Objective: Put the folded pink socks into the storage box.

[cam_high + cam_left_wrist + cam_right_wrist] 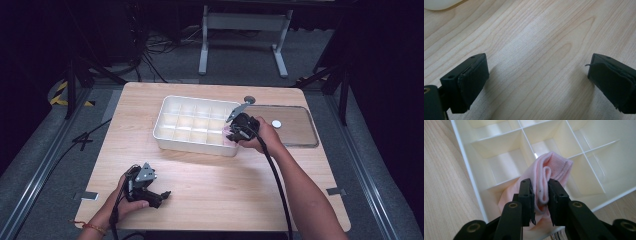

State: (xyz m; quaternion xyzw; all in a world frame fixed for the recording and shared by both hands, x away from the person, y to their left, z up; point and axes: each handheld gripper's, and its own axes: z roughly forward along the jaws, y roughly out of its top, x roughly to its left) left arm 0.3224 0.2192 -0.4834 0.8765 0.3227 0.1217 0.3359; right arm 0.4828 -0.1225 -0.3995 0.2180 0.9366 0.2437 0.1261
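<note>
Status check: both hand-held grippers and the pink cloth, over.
Right hand-held gripper shut on pink cloth, over divided white tray. Left hand-held gripper open above bare table. Nothing in the way.

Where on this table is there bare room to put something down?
Bare wood runs between the white divided tray and the left gripper, and along the table's left edge. The tray's right end is crowded: the right gripper pinches a pink cloth there, beside the clear lid.

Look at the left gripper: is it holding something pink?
No, the left gripper has its jaws wide apart over the bare wooden table; the pink cloth sits pinched in the right gripper.
</note>
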